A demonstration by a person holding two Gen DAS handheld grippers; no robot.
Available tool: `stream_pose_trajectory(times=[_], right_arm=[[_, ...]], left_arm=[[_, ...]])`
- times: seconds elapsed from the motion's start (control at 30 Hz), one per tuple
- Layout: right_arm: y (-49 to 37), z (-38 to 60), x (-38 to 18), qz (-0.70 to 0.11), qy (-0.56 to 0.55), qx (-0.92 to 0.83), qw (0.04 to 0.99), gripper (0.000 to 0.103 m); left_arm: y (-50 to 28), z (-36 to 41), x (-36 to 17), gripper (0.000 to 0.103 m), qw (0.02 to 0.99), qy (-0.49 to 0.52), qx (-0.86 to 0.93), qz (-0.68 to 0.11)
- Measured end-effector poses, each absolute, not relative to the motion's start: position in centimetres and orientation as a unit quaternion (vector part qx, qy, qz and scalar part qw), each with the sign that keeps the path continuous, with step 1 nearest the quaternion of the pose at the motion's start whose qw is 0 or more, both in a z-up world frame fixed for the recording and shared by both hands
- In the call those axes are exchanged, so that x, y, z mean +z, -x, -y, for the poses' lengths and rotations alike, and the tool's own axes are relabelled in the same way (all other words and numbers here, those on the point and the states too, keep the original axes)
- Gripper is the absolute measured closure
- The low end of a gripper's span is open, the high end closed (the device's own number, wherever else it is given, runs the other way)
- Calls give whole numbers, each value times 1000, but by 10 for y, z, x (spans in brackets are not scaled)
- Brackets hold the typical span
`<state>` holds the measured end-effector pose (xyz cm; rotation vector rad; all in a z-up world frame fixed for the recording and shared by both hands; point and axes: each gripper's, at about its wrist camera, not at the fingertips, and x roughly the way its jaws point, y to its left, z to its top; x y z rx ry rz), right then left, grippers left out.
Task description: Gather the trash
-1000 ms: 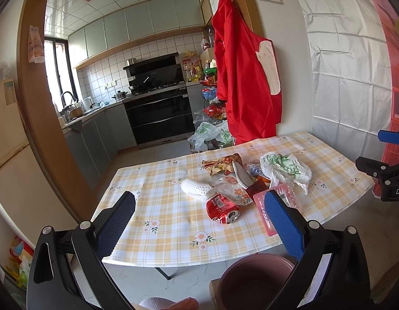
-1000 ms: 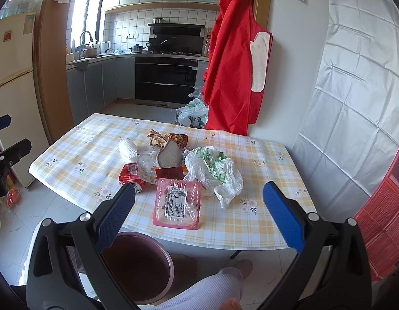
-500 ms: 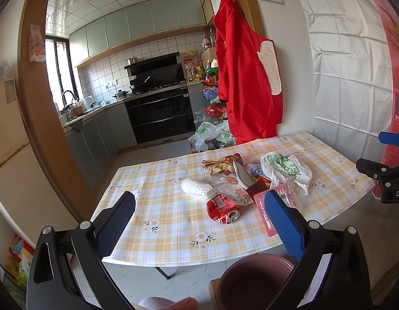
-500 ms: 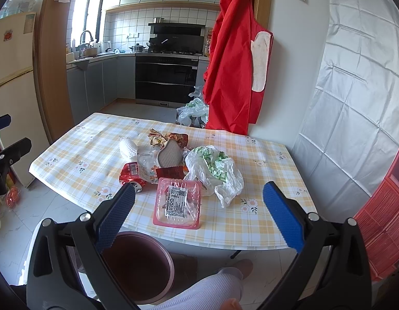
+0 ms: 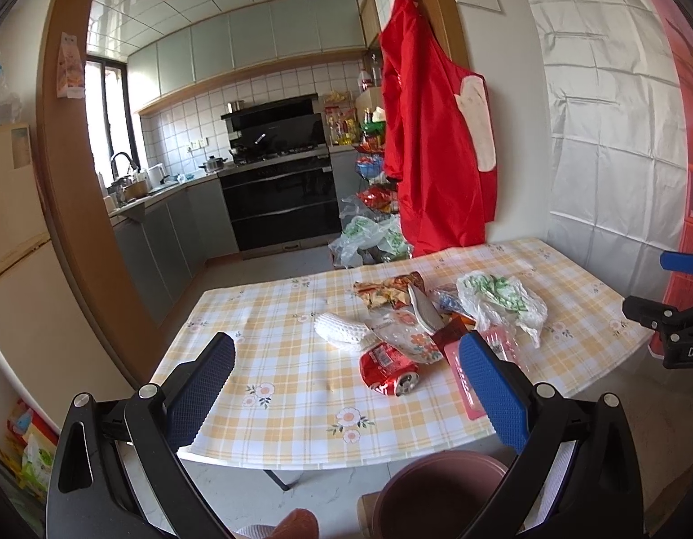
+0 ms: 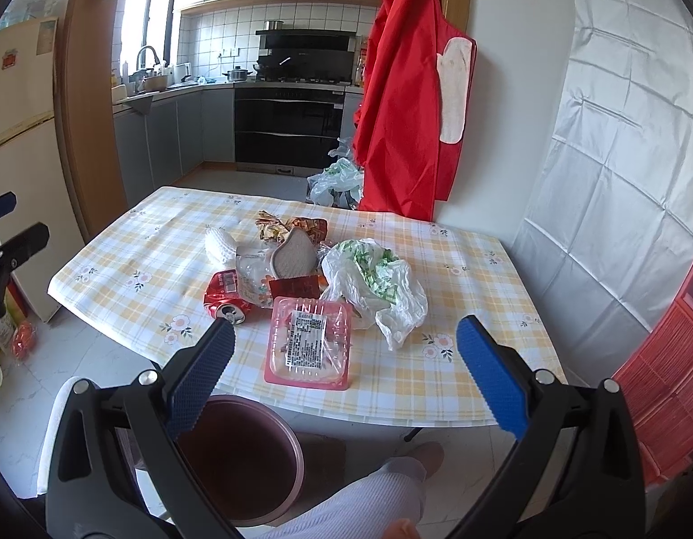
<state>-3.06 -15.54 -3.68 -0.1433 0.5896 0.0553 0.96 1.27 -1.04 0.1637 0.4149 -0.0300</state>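
A pile of trash lies on the checked tablecloth [image 6: 135, 265]: a crushed red can [image 6: 225, 298] [image 5: 388, 368], a pink plastic tray [image 6: 308, 343], a white and green plastic bag [image 6: 377, 280] [image 5: 501, 298], a white foam net [image 6: 220, 245] [image 5: 339, 328], snack wrappers [image 6: 292, 229] and a grey shell-like piece [image 6: 292, 258]. A brown bin [image 6: 238, 453] [image 5: 440, 489] stands on the floor under the table's near edge. My left gripper [image 5: 346, 386] and right gripper [image 6: 344, 364] are both open and empty, held short of the table.
A red apron [image 6: 404, 112] hangs at the wall behind the table. Plastic bags [image 6: 339, 179] lie on the floor beyond the table. A kitchen with an oven [image 6: 288, 125] is at the back, a fridge [image 6: 18, 157] at the left. A person's leg [image 6: 359, 494] is below.
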Motion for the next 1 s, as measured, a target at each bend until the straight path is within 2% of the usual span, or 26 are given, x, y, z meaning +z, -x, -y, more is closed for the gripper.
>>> stream_pose_trajectory(times=[0.23, 0.67, 0.73, 0.8, 1.0], right_arm=[[12, 163, -51, -307, 68, 19, 949, 6], [-29, 186, -101, -342, 42, 21, 939, 6], [-37, 194, -117, -354, 30, 23, 934, 6], [-48, 205, -137, -374, 10, 25, 927, 6], [-75, 228, -185, -409, -10, 9, 913, 6]], left_arm=[[-18, -8, -23, 5, 982, -82, -25, -166], [-76, 4, -86, 5, 959, -60, -73, -266], [-88, 7, -102, 8, 952, -46, -90, -290], [-105, 12, -123, 23, 940, -35, -111, -321], [-150, 41, -178, 30, 908, -6, -156, -389]])
